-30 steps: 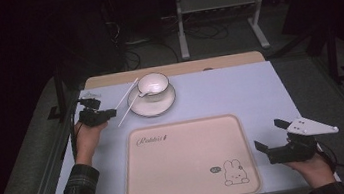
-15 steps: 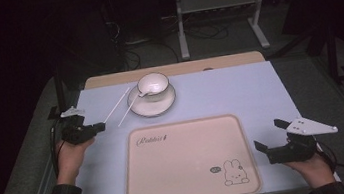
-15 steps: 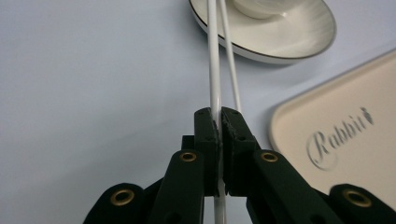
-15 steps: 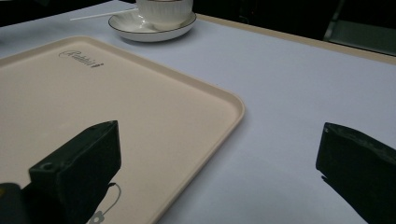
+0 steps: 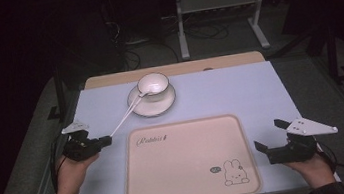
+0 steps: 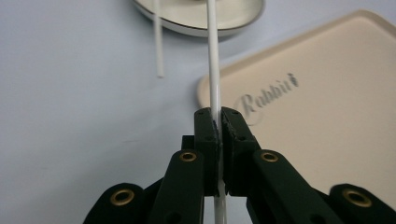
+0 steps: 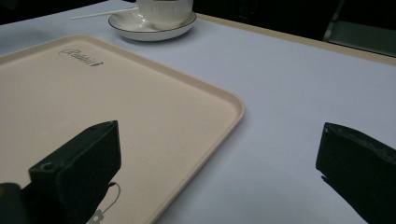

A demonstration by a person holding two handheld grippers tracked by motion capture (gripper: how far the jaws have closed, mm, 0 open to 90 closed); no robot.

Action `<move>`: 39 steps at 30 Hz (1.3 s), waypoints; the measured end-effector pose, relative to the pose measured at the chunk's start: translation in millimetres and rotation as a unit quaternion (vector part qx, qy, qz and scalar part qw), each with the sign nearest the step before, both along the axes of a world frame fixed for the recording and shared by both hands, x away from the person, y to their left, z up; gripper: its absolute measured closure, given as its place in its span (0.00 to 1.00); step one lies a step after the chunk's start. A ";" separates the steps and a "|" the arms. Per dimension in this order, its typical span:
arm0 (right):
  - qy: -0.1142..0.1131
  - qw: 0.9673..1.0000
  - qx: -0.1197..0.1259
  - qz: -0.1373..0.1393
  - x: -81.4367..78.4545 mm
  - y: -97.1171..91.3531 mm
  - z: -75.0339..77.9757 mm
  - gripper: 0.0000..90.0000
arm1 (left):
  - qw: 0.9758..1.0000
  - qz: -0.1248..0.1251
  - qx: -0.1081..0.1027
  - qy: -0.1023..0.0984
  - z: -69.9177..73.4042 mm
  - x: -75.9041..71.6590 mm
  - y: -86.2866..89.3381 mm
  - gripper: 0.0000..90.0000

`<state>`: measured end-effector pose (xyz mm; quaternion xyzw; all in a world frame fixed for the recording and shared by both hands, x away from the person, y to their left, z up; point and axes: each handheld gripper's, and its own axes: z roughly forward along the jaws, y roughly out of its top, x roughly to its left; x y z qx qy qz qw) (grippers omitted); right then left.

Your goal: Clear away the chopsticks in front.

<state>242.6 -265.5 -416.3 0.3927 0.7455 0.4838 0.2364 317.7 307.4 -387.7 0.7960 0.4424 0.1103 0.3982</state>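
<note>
While the left tongs [image 5: 106, 140] pinch the near end of a thin white stick [image 6: 213, 65], its long axis runs away from them, up and to the right toward the cup [image 5: 153, 84] on its saucer [image 5: 152, 104] at the far side of the counter [image 5: 240, 93]. Its far tip reaches the saucer near the cup, as far as I can tell. A second white stick [image 6: 158, 42] lies just beside it. The right tongs [image 5: 269, 135] hover spread and empty beside the beige tray [image 5: 188, 160], well apart from the cup, so the left hand is plainly the nearer.
</note>
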 end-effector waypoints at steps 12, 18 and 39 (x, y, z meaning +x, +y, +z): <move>-0.001 1.000 -0.001 0.001 -0.6 0.2 0.6 0.00 | 0.996 -0.087 0.017 0.014 -11.6 -23.9 -69.5 0.95; 0.000 1.000 -0.001 0.003 -0.3 0.9 0.6 0.00 | 0.993 -0.109 0.041 0.026 -23.3 -25.8 -90.4 0.95; 0.001 1.000 -0.004 0.004 -0.3 2.7 0.6 0.00 | 0.989 -0.114 0.086 0.036 -47.5 -17.4 -98.0 0.93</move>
